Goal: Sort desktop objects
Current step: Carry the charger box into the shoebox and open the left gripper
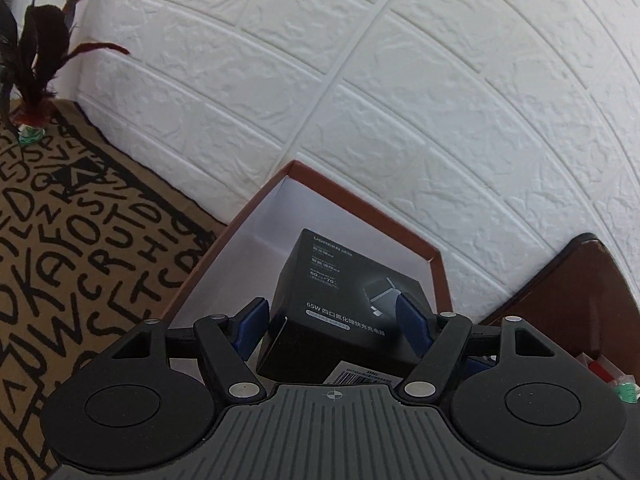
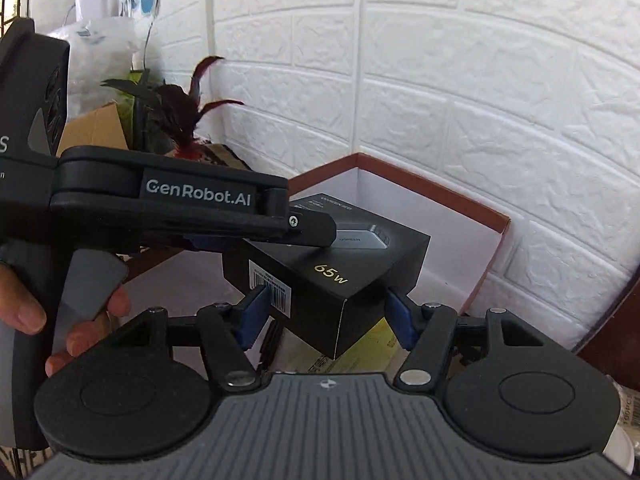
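Observation:
A black charger box [image 1: 340,300] marked 65W is held over the open red-rimmed white box [image 1: 360,196]. My left gripper [image 1: 332,320] has its blue pads against two sides of the charger box. In the right wrist view the same charger box [image 2: 340,276] sits between the blue pads of my right gripper [image 2: 326,316], above the red-rimmed box [image 2: 436,194]. The left gripper's body [image 2: 192,200] reaches in from the left over the charger box's top.
A dark red feather shuttlecock [image 1: 36,92] stands on the letter-print tablecloth [image 1: 72,240] at left, also in the right view [image 2: 192,128]. A white brick wall is behind. A dark brown container [image 1: 580,292] stands right. Yellow items [image 2: 376,344] lie under the charger box.

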The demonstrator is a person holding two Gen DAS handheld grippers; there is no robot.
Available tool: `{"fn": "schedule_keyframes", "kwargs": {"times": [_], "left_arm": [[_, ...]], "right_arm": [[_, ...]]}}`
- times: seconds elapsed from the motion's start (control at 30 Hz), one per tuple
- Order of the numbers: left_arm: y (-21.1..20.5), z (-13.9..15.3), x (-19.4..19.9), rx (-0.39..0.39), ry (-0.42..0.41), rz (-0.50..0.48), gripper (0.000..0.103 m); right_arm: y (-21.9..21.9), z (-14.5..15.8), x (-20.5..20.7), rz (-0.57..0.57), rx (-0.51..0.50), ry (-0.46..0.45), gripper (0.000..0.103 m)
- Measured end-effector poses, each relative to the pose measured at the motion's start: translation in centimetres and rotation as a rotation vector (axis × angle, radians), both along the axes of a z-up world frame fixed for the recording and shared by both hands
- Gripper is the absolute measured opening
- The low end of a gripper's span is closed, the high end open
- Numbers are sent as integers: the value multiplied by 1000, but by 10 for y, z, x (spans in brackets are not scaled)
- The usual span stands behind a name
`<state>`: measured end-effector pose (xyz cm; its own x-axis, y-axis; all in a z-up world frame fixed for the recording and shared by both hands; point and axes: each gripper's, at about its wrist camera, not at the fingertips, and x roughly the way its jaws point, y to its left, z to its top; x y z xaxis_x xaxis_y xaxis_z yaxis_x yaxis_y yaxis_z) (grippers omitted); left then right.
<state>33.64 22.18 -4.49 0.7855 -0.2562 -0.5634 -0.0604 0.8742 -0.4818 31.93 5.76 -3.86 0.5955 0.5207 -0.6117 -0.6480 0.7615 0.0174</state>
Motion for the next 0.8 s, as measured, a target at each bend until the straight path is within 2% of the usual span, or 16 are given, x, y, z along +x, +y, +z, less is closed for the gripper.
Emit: {"fn": "schedule_keyframes", "kwargs": {"times": [0.13,0.23,0.33,0.37,0.4,0.43,0.53,0.67,0.8], "left_arm": [[-6,-3,13,73,-10,-16,77],[-9,-6,19,94,4,-21,80],[-14,-7,19,99,-1,-57,88],[-15,-7,17,86,-12,-74,95],[-17,-6,16,72,-19,-87,101],[-18,-4,14,65,-21,-91,103],[-19,0,8,52,6,-77,103],[-19,2,-6,22,66,-52,103],[-31,7,-33,51,30,-65,103]], "right_arm": [[7,-9,14,-6,-23,9,68],[9,-15,21,-14,-27,15,68],[11,-17,22,-23,-42,2,71],[11,-17,21,-30,-37,-11,75],[11,-15,19,-32,-31,-20,87],[12,-14,16,-34,-31,-34,88],[14,-11,6,-17,-77,-90,98],[11,-4,-12,-5,-107,-129,101],[4,5,-32,-10,-126,-150,101]]}}
